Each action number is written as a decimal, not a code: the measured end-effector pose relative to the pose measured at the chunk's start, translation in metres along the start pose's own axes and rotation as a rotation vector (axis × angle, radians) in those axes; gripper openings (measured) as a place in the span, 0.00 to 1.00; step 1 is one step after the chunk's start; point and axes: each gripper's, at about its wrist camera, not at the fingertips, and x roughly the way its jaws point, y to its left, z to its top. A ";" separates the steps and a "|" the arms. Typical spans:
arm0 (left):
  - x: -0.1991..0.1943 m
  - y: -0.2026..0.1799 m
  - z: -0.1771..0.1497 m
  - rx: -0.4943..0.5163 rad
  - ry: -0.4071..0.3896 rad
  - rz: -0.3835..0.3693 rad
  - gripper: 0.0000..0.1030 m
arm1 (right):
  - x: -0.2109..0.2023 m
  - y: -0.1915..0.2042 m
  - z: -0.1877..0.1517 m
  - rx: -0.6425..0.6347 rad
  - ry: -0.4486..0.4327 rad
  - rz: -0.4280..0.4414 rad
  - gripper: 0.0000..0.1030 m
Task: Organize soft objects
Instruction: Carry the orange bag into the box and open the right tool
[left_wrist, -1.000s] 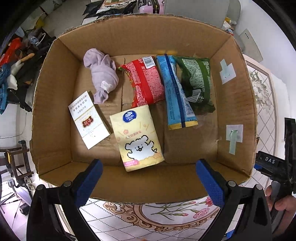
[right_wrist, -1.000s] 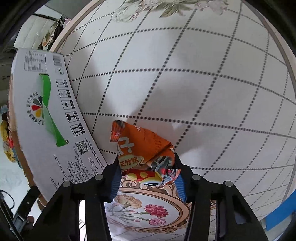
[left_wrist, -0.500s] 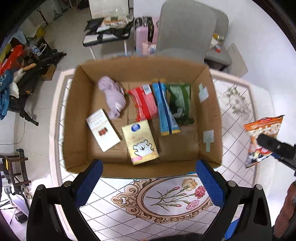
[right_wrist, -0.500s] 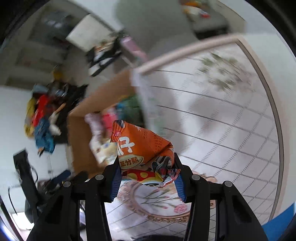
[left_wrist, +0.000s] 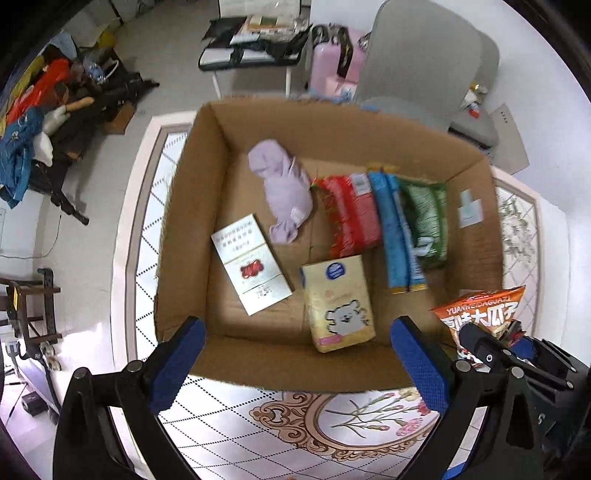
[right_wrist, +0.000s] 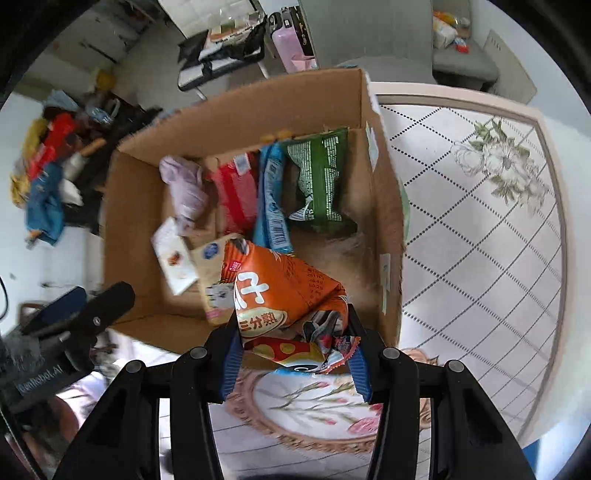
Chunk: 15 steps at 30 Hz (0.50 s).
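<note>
1. I hold the right gripper (right_wrist: 295, 363) above the near right corner of the cardboard box (right_wrist: 236, 107), fingers pointing down and forward over the box's near wall.
2. Its jaws are closed on the lower end of the orange snack bag (right_wrist: 280, 291); the crumpled bottom seam sits between the blue pads (right_wrist: 231, 365).
3. The bag's upper part leans over the box interior, overlapping the yellow tissue pack (right_wrist: 208, 266) in the right wrist view.
4. I hold the left gripper (left_wrist: 299, 362) at the near wall of the box, jaws spread wide with nothing between them.
5. On the box floor: purple cloth (left_wrist: 284, 188) towards the far left, white carton (left_wrist: 251, 264) at left, red packet (left_wrist: 352, 214), blue packet (left_wrist: 397, 232) and green packet (left_wrist: 424, 218) along the far right.
6. In the left wrist view, the right gripper covers the bag's lower portion; the rug (left_wrist: 332, 421) print is partly hidden by the gripper bodies.
</note>
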 end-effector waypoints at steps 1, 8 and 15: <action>0.004 0.000 0.000 0.001 0.006 0.004 1.00 | 0.005 0.003 0.000 -0.007 0.002 -0.011 0.50; 0.015 0.004 0.002 -0.004 0.020 -0.001 1.00 | 0.024 0.011 0.005 -0.042 0.005 -0.073 0.52; 0.014 0.004 0.002 0.010 0.013 0.011 1.00 | 0.029 0.017 0.004 -0.071 0.018 -0.109 0.73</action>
